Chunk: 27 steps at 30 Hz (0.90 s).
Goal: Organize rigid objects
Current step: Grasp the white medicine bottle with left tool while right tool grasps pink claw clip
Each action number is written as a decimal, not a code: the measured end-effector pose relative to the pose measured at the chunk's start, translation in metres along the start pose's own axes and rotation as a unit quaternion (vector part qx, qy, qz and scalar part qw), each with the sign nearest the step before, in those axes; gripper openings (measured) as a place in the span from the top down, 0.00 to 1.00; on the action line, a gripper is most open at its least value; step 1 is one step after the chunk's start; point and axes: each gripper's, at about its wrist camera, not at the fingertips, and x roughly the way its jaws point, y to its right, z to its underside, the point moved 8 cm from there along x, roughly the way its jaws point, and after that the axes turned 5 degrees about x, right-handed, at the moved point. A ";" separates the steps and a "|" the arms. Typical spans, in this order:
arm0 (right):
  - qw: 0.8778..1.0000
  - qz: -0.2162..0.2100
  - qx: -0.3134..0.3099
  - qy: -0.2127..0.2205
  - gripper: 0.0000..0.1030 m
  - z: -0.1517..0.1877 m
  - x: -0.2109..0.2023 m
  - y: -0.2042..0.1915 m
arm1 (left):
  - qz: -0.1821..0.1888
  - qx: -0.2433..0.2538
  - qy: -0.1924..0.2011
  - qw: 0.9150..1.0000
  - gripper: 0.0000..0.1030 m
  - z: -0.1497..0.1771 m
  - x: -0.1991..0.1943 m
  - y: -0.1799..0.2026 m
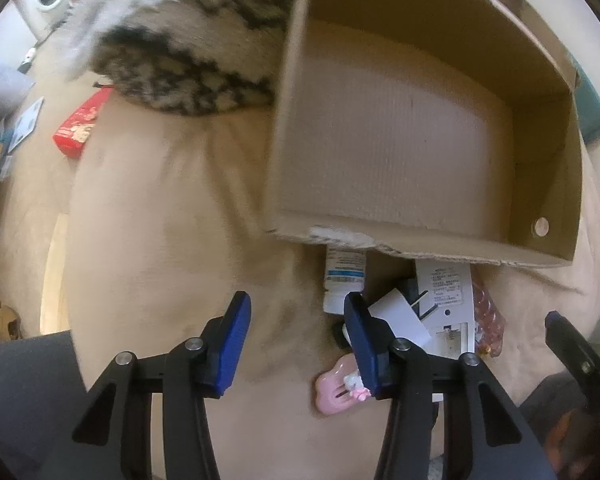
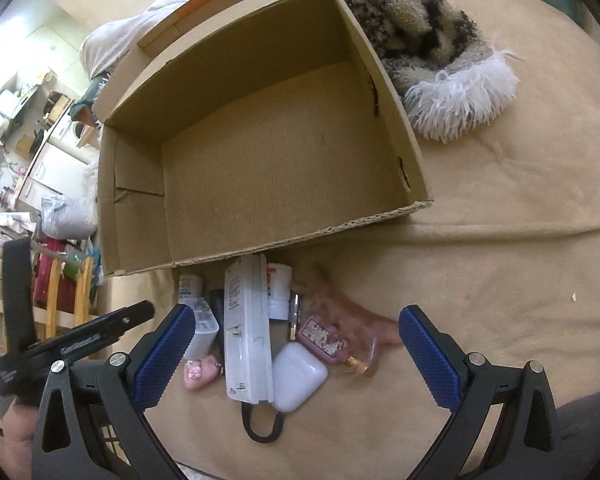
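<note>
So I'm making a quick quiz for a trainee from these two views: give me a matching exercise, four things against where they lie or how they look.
Things:
1. cardboard box
2. white earbud case
3. fluffy patterned blanket
4. long white device

Descriptions:
A. heaped beyond the box's far corner
B. open-topped, nothing inside
C. lying lengthwise in the pile, black loop at its near end
D. rounded, right beside the long device

Pairs: 1-B, 2-D, 3-A, 4-C

Beige bed cover (image 2: pixel 500 264) carries cardboard box (image 2: pixel 268 168), furry blanket (image 2: pixel 432 40), small-item pile (image 2: pixel 256 332) beside box.
</note>
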 end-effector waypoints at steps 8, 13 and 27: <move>1.000 -0.013 0.014 -0.011 0.00 0.001 0.002 0.004 | 0.029 0.007 -0.039 0.999 0.58 -0.020 0.040 0.021; 0.999 -0.022 0.030 -0.030 0.12 0.001 0.008 0.007 | 0.014 0.023 -0.063 0.998 0.74 -0.022 0.060 0.030; 0.985 0.076 0.100 -0.114 0.19 0.013 0.059 0.048 | -0.001 0.017 -0.045 0.999 0.77 -0.019 0.038 0.007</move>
